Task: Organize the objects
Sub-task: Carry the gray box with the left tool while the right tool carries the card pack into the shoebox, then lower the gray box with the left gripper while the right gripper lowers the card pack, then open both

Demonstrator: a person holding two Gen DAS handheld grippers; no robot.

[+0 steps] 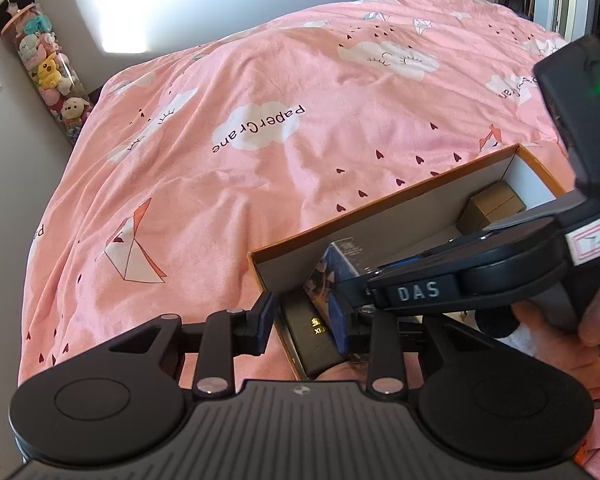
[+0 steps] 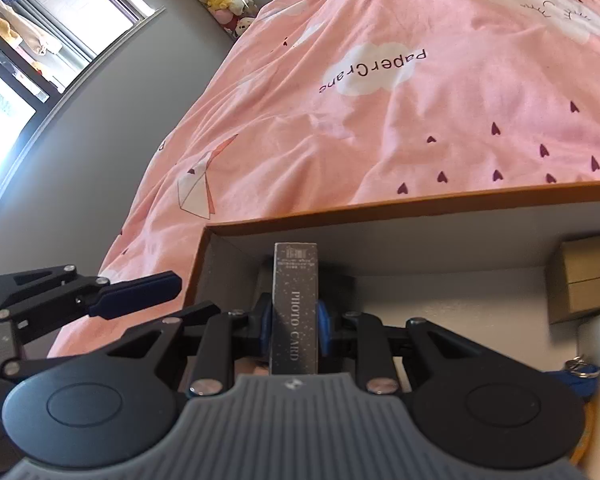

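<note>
step: photo card box clamped in right gripper, being lowered into cardboard box
left gripper: jaws apart, straddling the box wall
next: set down upright beside black box, then release

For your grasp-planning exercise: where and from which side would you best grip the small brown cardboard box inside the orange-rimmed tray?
Grip the brown box across its two upright side faces, coming from above: it sits low against the tray's far wall, leaving only the top open.

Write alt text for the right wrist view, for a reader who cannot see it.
The right gripper is shut on a dark box labelled PHOTO CARD, held upright inside an open orange-rimmed cardboard box on a pink bedspread. A brown carton sits at the box's right, and the left gripper's finger reaches in from the left.
</note>
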